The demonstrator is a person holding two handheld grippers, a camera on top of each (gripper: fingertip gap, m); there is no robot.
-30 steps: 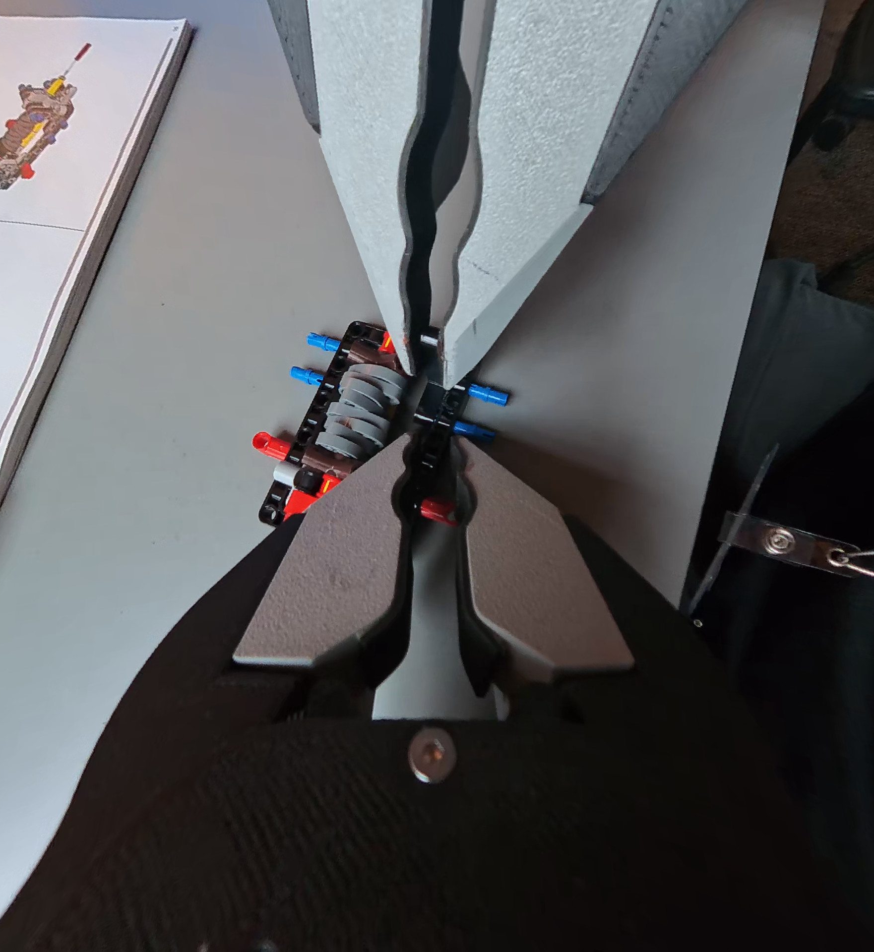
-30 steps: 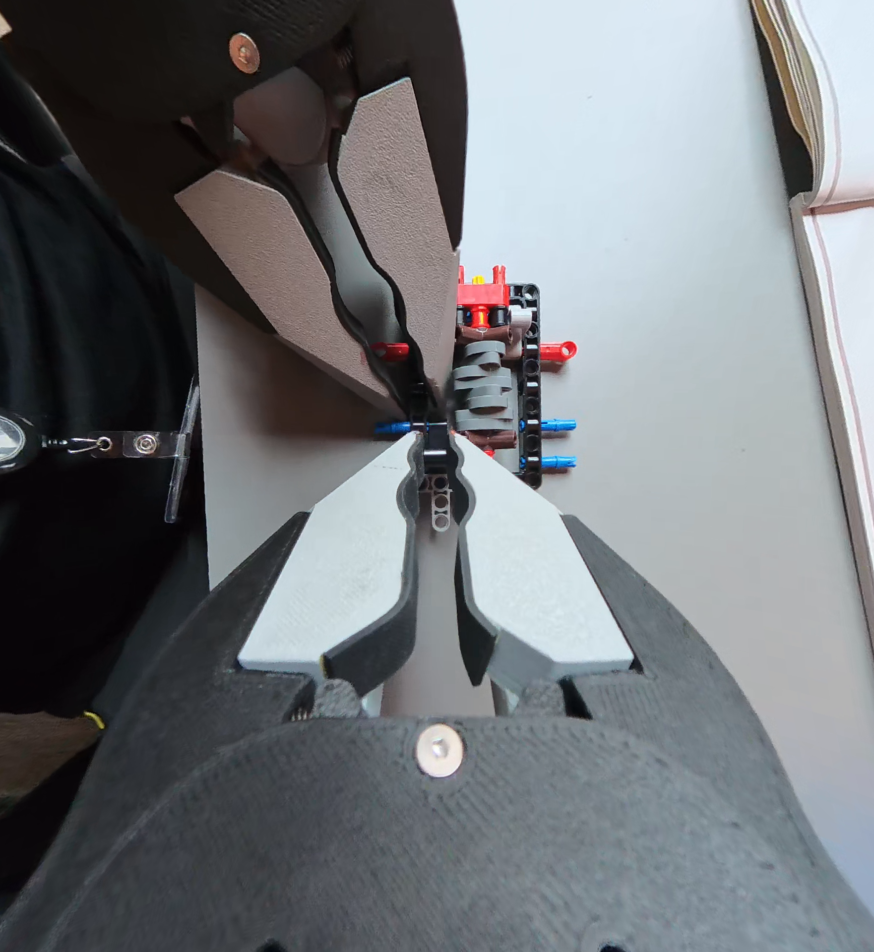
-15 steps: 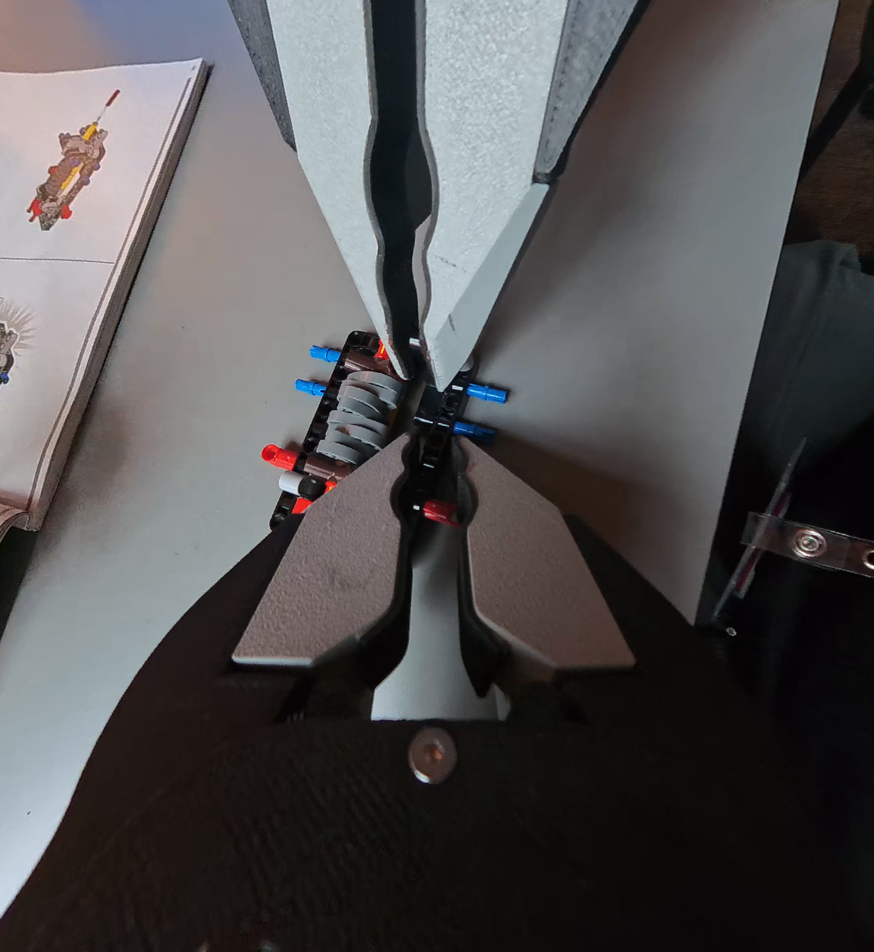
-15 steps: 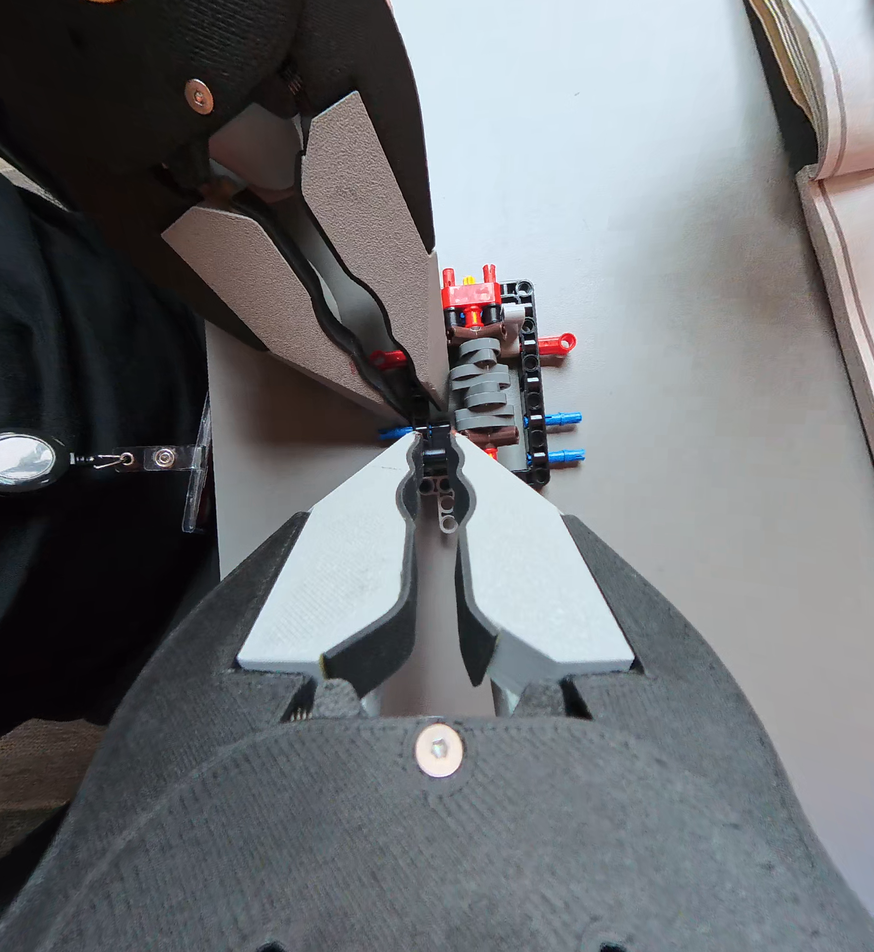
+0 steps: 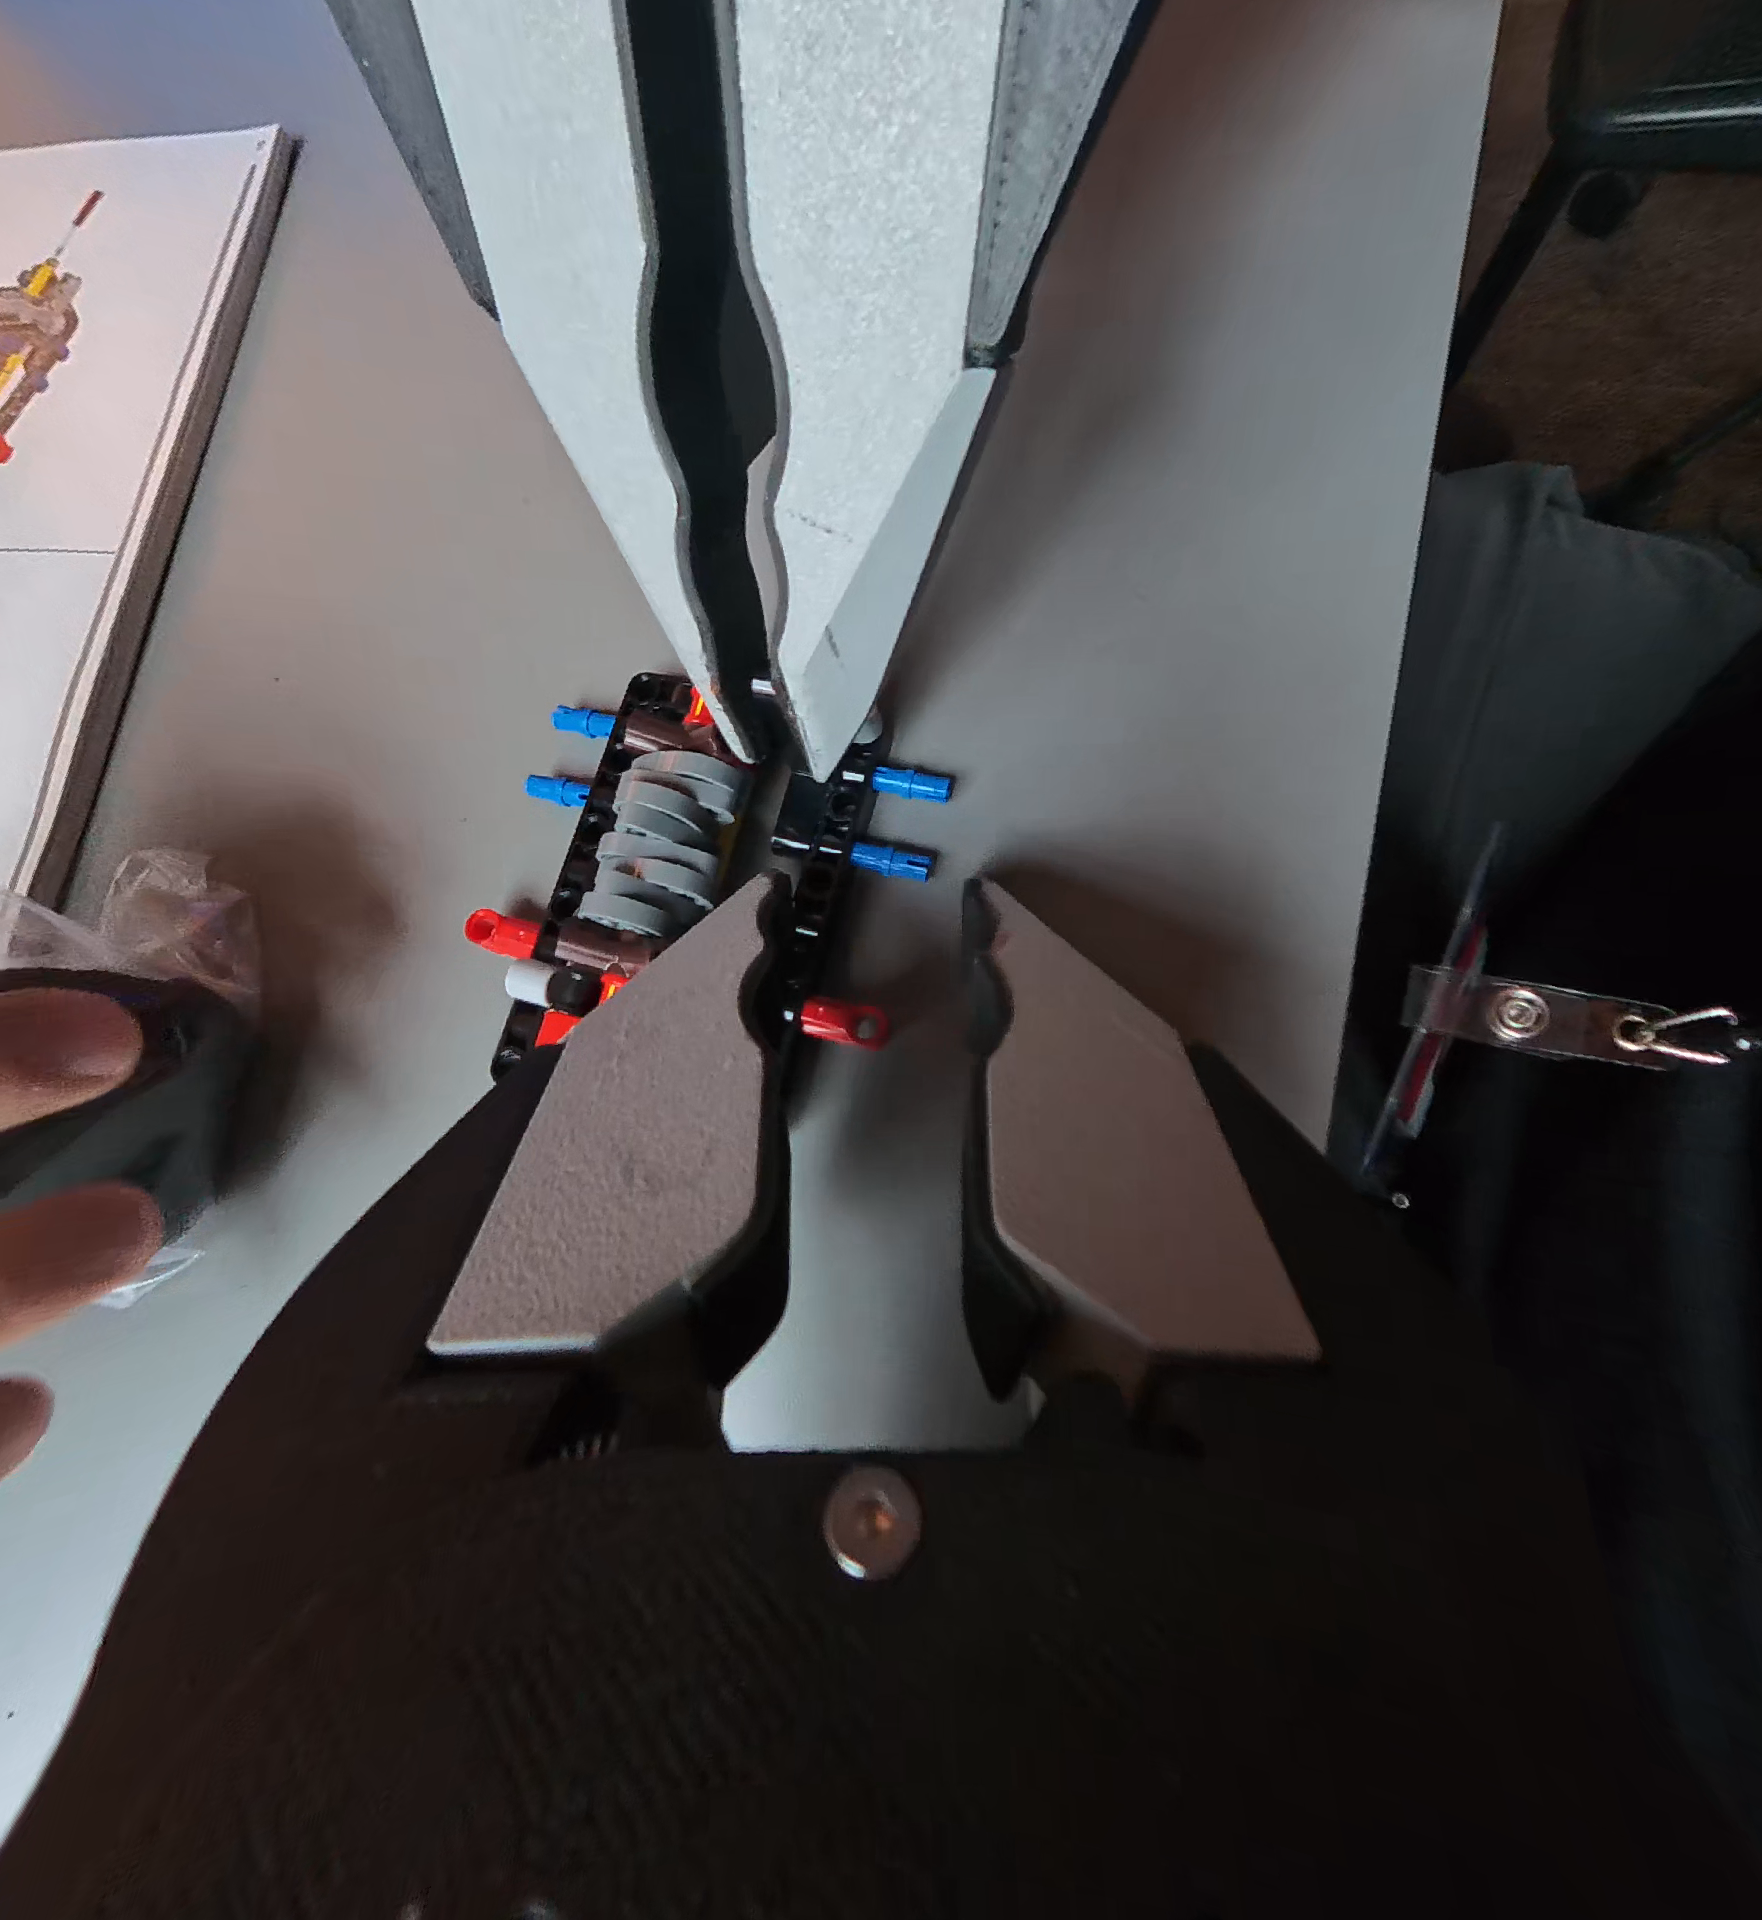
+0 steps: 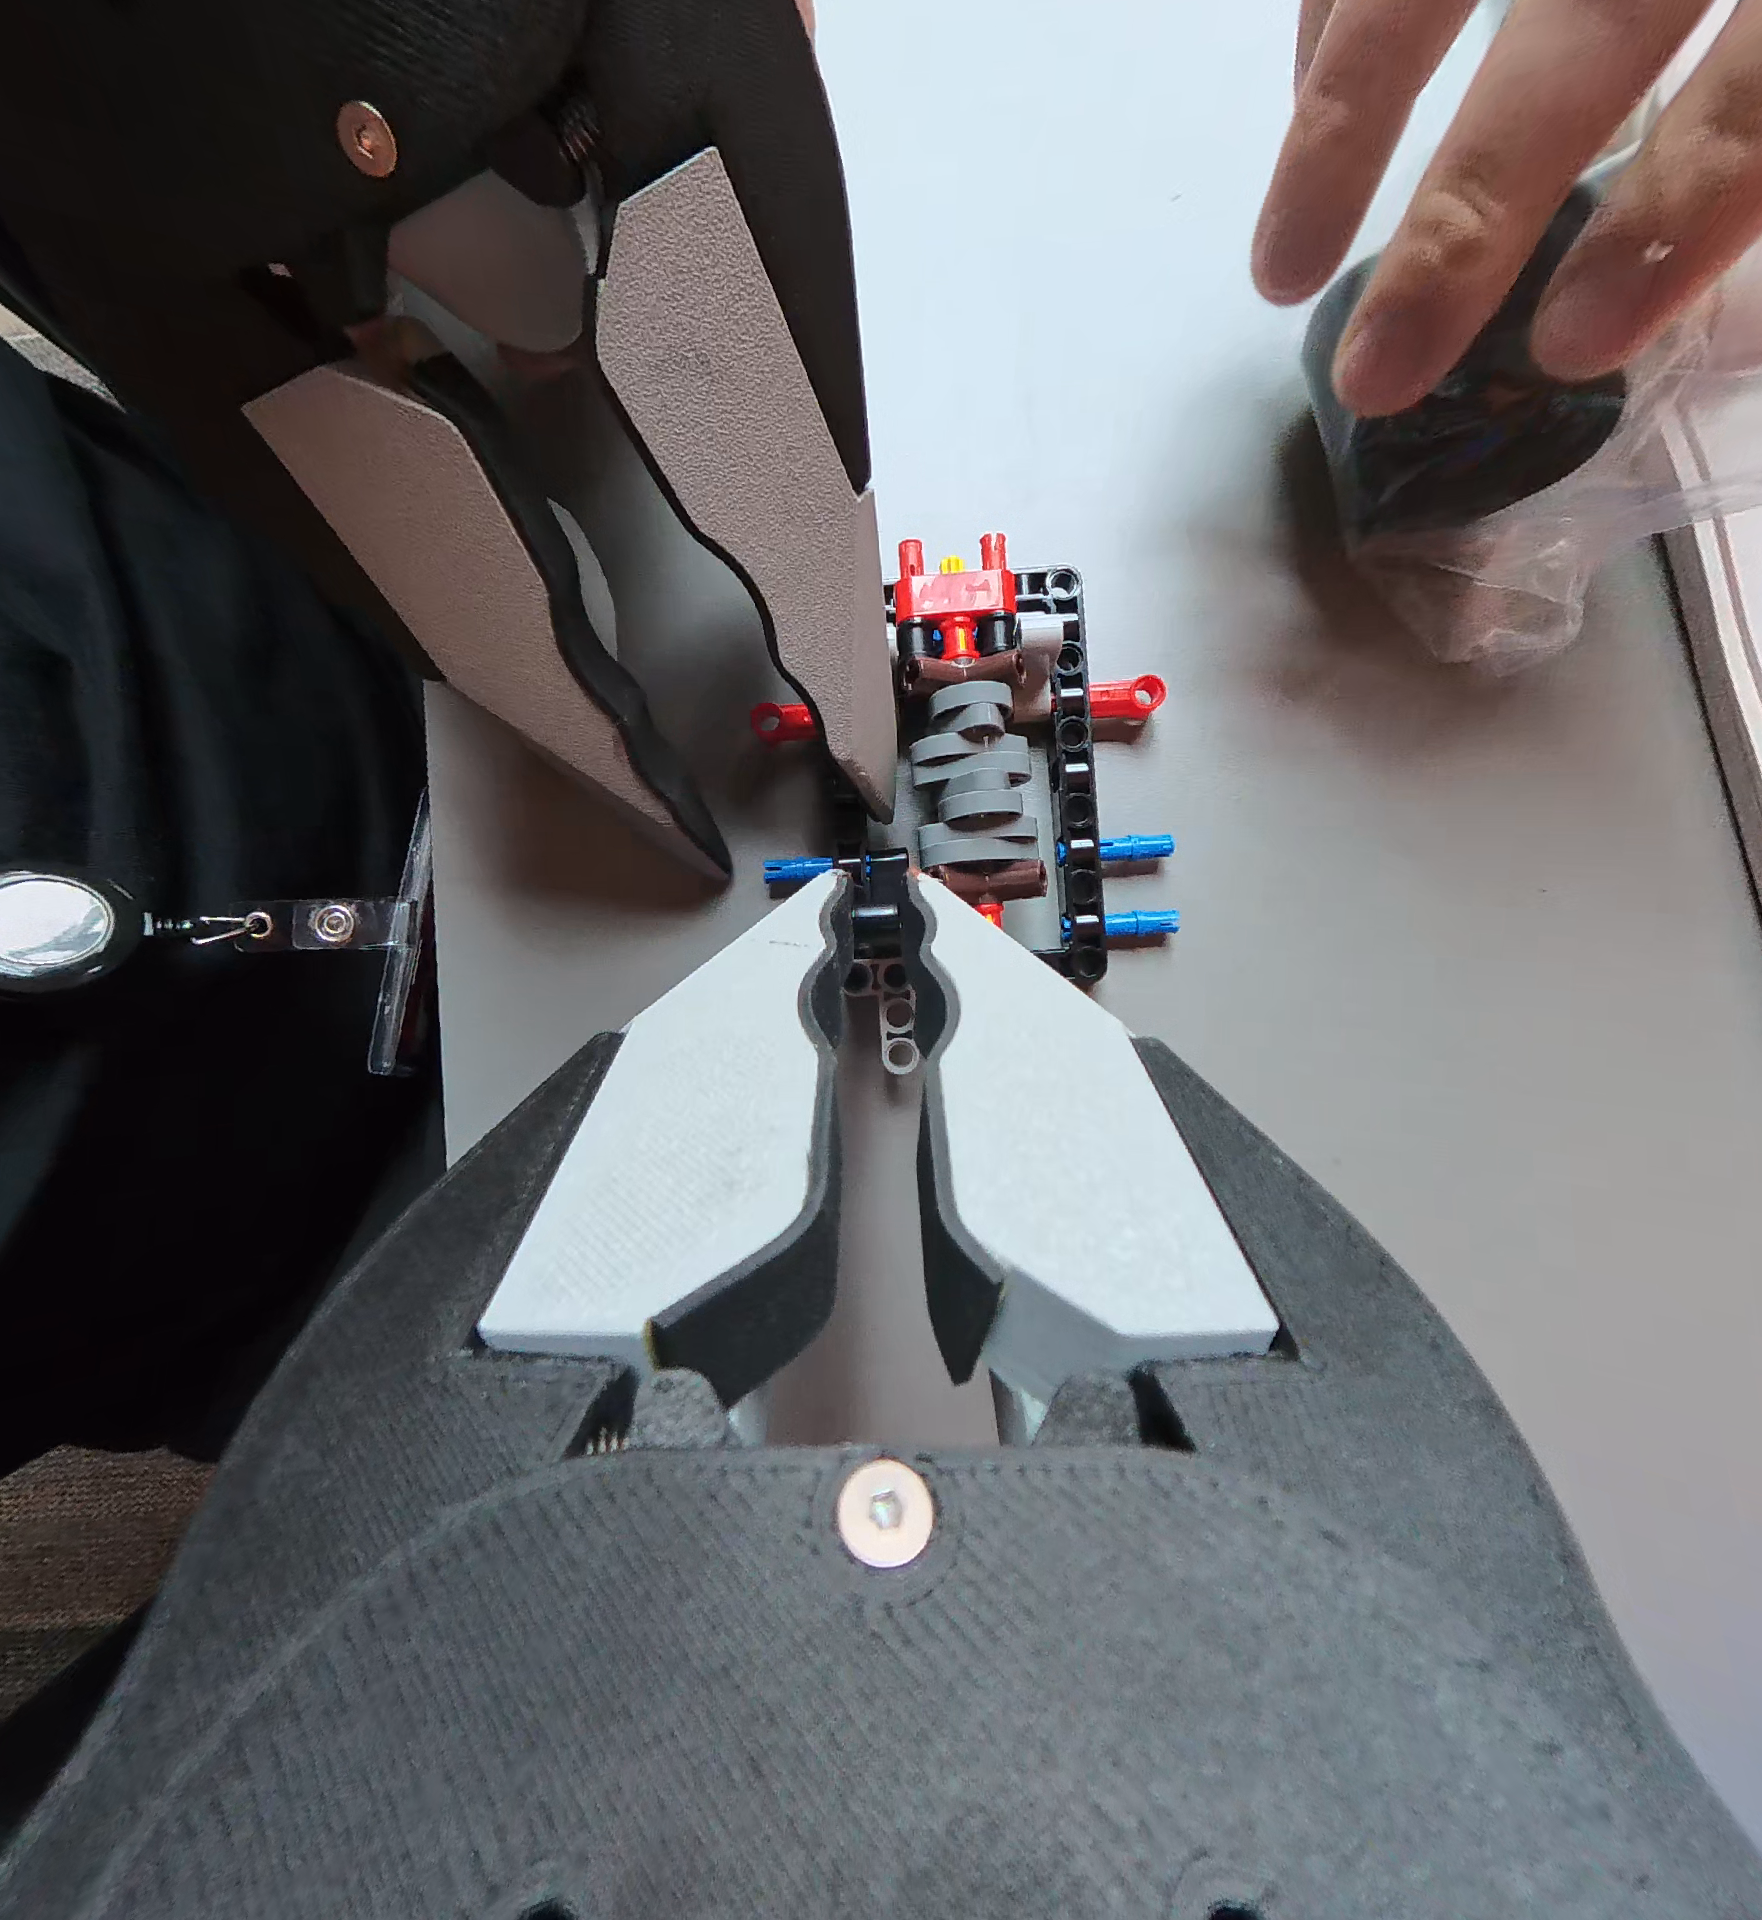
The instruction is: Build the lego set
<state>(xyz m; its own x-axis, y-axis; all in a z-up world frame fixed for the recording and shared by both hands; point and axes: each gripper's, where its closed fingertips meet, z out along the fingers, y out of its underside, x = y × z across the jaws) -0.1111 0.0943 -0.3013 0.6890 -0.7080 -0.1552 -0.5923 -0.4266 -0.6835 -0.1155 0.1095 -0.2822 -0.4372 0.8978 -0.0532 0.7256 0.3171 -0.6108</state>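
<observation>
Grey table [image 5: 337, 623]: right gripper [image 6: 879, 904] fingers pinch the lego frame [image 6: 1072, 769] steady; left gripper [image 5: 869, 914] fingers spread, releasing its black beam [image 5: 817, 894].

We can read no writing, number or brand in either view. The booklet [image 5: 56, 416] at ten o'clock in the left wrist view shows us only small coloured drawings on its open page. The clear badge holder [image 5: 1448, 1018] at three o'clock stands edge-on to us, so whatever its card bears is hidden; in the right wrist view it sits at nine o'clock, again too thin to read. The plastic bag [image 6: 1479, 582] at two o'clock there is blurred, and we make out no print on it. The lego model [image 6: 991, 769] near the centre shows us no legible marking.
</observation>
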